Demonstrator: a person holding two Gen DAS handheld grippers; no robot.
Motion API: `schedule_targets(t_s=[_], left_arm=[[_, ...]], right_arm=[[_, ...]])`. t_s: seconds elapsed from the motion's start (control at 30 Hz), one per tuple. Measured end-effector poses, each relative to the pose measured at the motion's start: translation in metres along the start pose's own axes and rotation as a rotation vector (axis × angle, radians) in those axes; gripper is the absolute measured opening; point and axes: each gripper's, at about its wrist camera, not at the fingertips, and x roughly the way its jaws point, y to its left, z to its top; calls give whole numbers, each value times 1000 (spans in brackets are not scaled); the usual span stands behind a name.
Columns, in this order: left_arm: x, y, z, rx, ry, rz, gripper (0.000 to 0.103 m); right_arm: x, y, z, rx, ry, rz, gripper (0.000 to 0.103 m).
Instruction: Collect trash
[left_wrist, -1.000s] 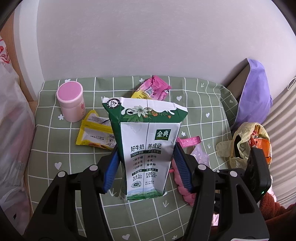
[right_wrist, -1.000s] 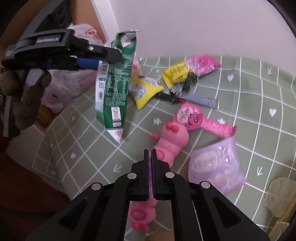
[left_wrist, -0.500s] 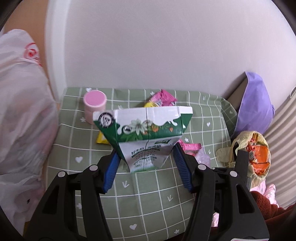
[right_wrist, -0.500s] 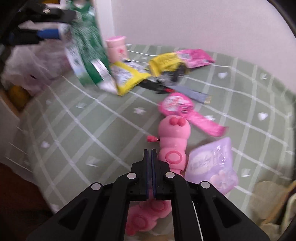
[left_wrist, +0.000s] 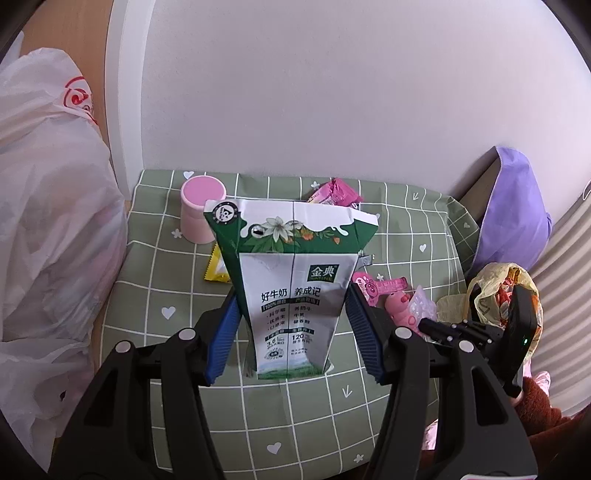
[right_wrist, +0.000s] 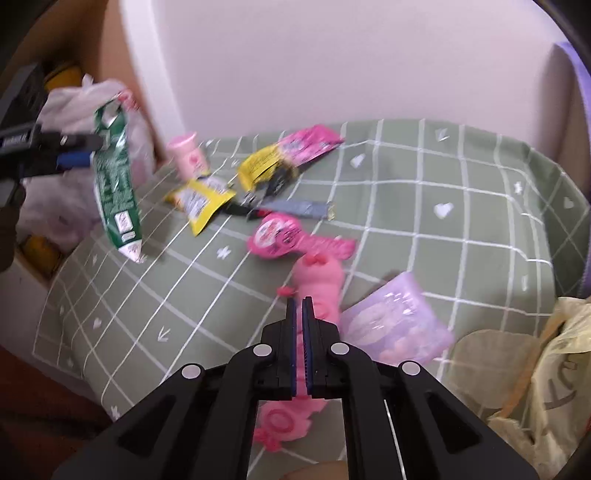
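My left gripper (left_wrist: 291, 321) is shut on a flattened green and white milk carton (left_wrist: 293, 280) and holds it upright above the left part of the green checked cloth (left_wrist: 295, 413). The carton also shows in the right wrist view (right_wrist: 116, 188), hanging near a white plastic bag (left_wrist: 48, 229). My right gripper (right_wrist: 299, 306) is shut and empty, just above a pink caterpillar toy (right_wrist: 317, 280). Yellow wrappers (right_wrist: 199, 195), a pink wrapper (right_wrist: 303, 144), a round pink packet (right_wrist: 284, 232) and a purple pouch (right_wrist: 391, 325) lie on the cloth.
A pink lidded cup (left_wrist: 201, 206) stands at the cloth's far left corner. A yellowish bag (right_wrist: 546, 387) with orange contents sits off the right edge. A purple cushion (left_wrist: 517, 218) leans at the back right. The wall runs behind the cloth.
My left gripper has carried the carton left and back toward the white bag, and the carton now hangs lower. My right gripper has shifted slightly over the pink toy and stays shut.
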Motion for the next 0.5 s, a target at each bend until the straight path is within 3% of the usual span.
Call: schedule_targets(t_s=[0.1,0.27,0.43,0.5], left_arm=[[1,0,-1,0,3,5,54],[0,0,-1,2,1,5,54],[3,-3,-2,6,10,-5,54],[4,-4,-3,6,13,-10,54]], right_arm=[[-3,3,-3,15,-31,-52,6],[-5,-35,-12,193,-22,-198,6],[15,-57,-30,327,78,-138,6],[16,-59,-33,347,51,-114,6]])
